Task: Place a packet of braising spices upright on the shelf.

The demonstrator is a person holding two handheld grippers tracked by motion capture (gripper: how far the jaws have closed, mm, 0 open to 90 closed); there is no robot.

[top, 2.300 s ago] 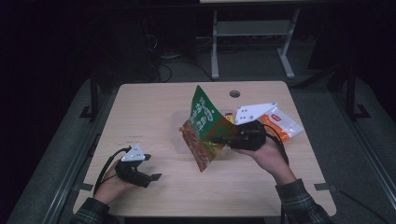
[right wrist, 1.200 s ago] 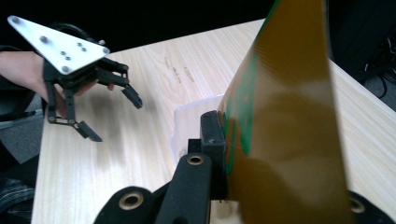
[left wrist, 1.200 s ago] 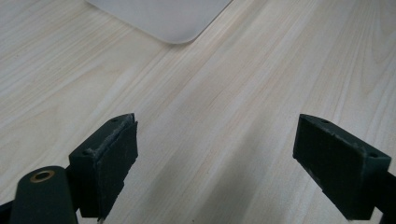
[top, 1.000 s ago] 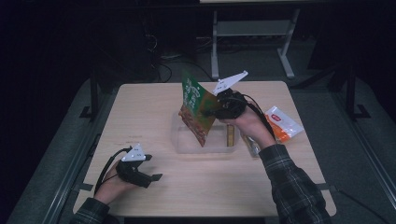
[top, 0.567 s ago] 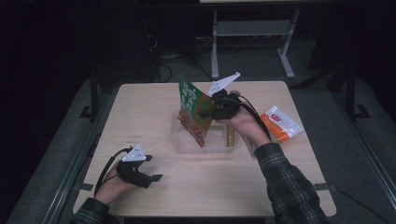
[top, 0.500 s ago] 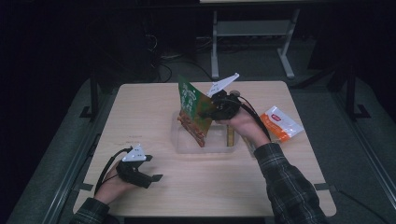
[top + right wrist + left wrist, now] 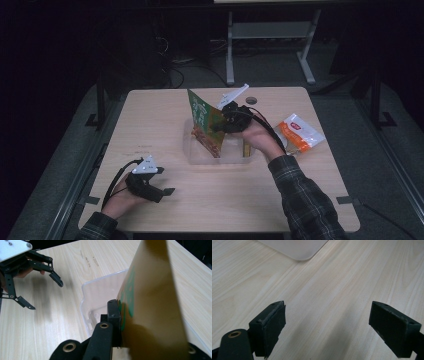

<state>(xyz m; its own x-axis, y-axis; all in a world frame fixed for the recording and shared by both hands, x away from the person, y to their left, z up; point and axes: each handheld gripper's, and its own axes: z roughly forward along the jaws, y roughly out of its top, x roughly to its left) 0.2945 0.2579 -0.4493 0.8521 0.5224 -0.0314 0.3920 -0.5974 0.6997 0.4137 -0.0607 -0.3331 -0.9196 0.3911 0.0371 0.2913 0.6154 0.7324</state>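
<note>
While the left gripper (image 7: 161, 189) rests open on the near counter (image 7: 165, 115), the right gripper (image 7: 220, 126) clamps the green snack bag (image 7: 204, 126) upright over the clear bin (image 7: 195, 154), apparently to lower it in.

A pale wooden table (image 7: 150, 130) stands in a dim room, perhaps a metal stand (image 7: 270, 35) behind it.

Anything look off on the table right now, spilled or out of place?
Nothing spilled or damaged. The right gripper holds the green snack bag tilted, lower end inside the clear bin. An orange packet lies outside it. The left gripper rests open on the table.
</note>
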